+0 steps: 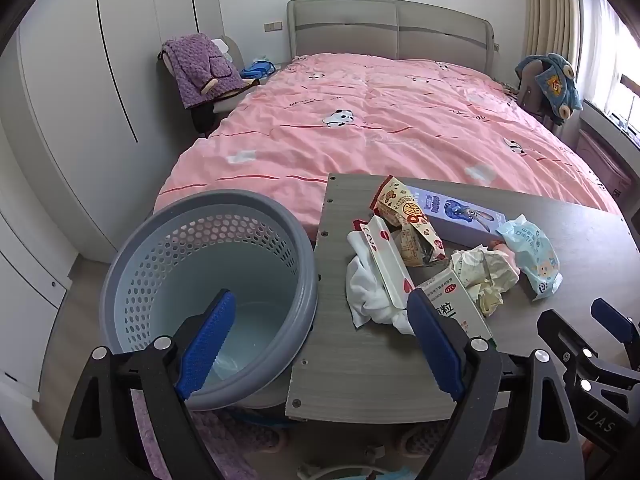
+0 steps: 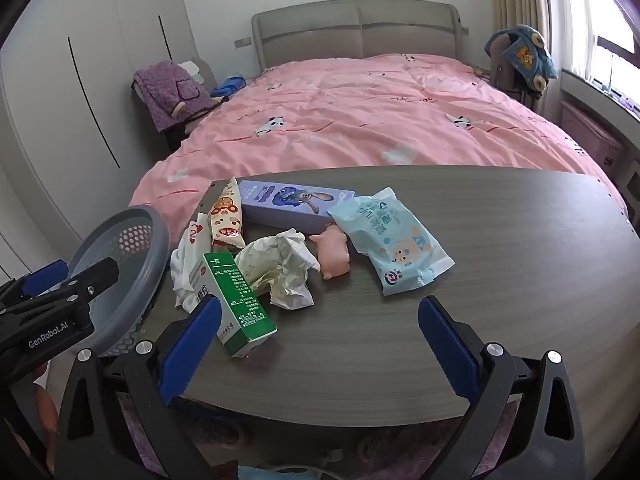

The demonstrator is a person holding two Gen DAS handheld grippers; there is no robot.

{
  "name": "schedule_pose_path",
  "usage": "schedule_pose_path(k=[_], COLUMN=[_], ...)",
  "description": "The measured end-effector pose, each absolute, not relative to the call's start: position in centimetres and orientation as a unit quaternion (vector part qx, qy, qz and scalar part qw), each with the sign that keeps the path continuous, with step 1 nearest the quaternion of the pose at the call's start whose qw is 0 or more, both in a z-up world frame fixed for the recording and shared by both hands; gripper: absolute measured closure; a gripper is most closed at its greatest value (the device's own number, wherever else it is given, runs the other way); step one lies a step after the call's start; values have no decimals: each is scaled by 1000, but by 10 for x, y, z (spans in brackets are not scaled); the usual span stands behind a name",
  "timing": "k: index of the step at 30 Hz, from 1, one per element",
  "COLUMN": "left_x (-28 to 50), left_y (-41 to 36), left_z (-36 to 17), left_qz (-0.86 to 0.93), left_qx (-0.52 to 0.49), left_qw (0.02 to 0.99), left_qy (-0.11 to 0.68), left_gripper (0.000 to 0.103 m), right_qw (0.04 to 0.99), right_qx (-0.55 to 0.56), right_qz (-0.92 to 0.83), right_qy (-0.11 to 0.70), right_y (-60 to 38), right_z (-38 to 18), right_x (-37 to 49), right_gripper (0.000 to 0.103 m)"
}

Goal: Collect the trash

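Observation:
A grey perforated basket (image 1: 208,280) stands at the left end of a grey wooden table (image 1: 360,360); it also shows in the right wrist view (image 2: 128,264). Trash lies on the table: a green-and-white medicine box (image 2: 236,304), crumpled paper (image 2: 280,268), a snack wrapper (image 2: 226,220), a white cloth (image 1: 368,296), a purple carton (image 2: 296,200), a blue wipes pack (image 2: 392,240) and a pink toy pig (image 2: 334,250). My left gripper (image 1: 320,344) is open, straddling the basket rim and table edge. My right gripper (image 2: 320,344) is open above the table's near edge.
A bed with a pink duvet (image 2: 360,120) lies behind the table. White wardrobes (image 1: 80,100) stand on the left. Chairs draped with a purple garment (image 1: 200,68) and a blue one (image 1: 552,80) flank the bed. A window ledge (image 2: 600,92) runs along the right.

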State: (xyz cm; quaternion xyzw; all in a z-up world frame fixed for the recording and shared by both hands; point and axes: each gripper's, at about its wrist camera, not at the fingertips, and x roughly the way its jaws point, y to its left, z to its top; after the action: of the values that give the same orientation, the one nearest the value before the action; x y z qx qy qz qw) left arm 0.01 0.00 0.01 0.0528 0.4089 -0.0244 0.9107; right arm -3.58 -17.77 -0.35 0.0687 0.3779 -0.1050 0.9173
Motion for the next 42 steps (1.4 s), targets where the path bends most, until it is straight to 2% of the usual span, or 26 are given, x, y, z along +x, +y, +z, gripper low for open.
schedule_pose_path(k=[42], left_x=[-2], left_y=[5], left_z=[-3], left_qz=[-23], left_qx=[55], left_qw=[911], left_qy=[409], left_gripper=[19], right_qw=[918], right_qx=[63], right_qz=[-104], right_qy=[377], right_y=[-169], right_z=[-1], right_x=[-37], right_gripper=[6])
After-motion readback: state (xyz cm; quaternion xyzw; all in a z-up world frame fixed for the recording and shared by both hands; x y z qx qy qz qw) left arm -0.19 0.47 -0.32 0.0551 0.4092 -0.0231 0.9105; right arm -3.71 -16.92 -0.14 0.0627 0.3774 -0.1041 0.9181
